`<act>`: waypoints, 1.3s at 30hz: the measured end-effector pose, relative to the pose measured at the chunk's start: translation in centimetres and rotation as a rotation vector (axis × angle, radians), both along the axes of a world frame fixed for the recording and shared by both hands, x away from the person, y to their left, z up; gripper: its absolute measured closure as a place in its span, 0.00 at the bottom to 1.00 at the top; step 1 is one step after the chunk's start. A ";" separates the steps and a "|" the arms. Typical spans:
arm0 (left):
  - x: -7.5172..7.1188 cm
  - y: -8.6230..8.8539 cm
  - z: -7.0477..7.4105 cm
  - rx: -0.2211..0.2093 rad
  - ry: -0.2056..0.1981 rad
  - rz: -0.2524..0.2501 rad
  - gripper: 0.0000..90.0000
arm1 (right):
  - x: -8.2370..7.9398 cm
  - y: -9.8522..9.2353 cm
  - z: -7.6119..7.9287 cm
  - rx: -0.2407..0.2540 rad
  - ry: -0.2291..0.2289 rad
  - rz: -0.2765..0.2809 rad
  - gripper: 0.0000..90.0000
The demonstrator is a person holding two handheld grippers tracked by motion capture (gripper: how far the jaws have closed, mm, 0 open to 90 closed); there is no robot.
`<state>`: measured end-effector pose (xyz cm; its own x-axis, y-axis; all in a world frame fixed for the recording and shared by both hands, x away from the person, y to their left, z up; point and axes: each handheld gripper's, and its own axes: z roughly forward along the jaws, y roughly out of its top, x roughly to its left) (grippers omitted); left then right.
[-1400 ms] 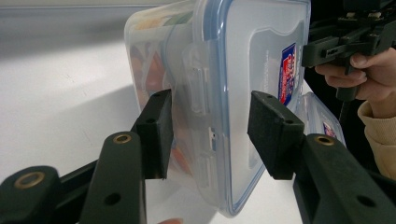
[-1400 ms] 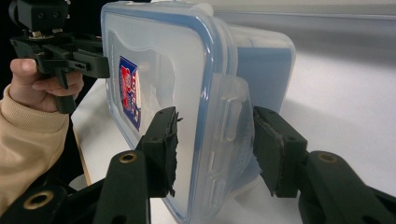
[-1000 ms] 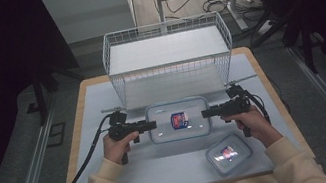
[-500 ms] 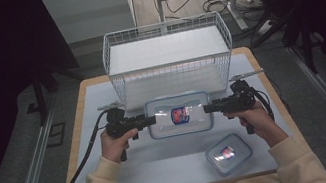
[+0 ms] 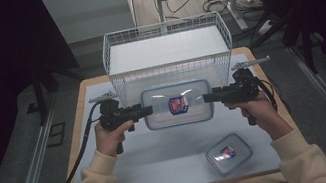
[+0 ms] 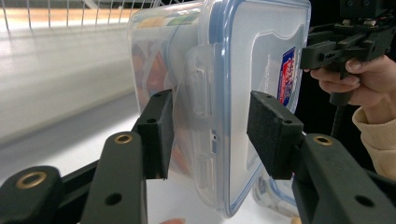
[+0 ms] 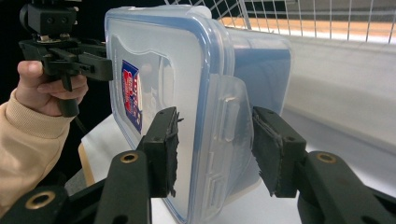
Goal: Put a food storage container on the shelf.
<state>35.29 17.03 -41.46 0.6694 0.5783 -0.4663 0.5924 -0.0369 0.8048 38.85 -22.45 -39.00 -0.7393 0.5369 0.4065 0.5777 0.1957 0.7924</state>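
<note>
Two grippers hold one large clear lidded box (image 5: pixel 177 104) between them, just in front of the wire basket (image 5: pixel 168 52). The left gripper (image 5: pixel 146 110) clamps the box's end at nine o'clock, its jaws half closed on the side latch with one pad (image 6: pixel 159 133) under the base and the other on the lid. The right gripper (image 5: pixel 208 97) grips the opposite end at three o'clock in the same way, pads (image 7: pixel 166 149) pressing the lid and base. The lid faces up, its red and blue label (image 5: pixel 178 104) at the centre. A smaller lidded box (image 5: pixel 228 153) lies on the white mat (image 5: pixel 163 162) at five o'clock, well apart from the large one.
</note>
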 end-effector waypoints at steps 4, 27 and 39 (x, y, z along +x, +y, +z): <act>0.1 0.0 1.2 0.002 -0.025 0.002 0.58 | 0.0 0.1 0.9 0.003 -0.019 0.000 0.58; 2.1 0.1 7.4 0.008 -0.116 0.001 0.58 | 1.4 0.2 7.1 0.021 -0.117 -0.016 0.58; 4.7 0.4 10.3 -0.002 -0.138 0.000 0.58 | 3.6 0.4 10.2 0.026 -0.140 -0.028 0.58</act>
<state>40.00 17.39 -31.13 0.7271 0.5776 -0.3711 0.4764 -0.0353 0.8785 42.45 -22.06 -28.85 -0.7749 0.5485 0.3143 0.4659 0.1596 0.8703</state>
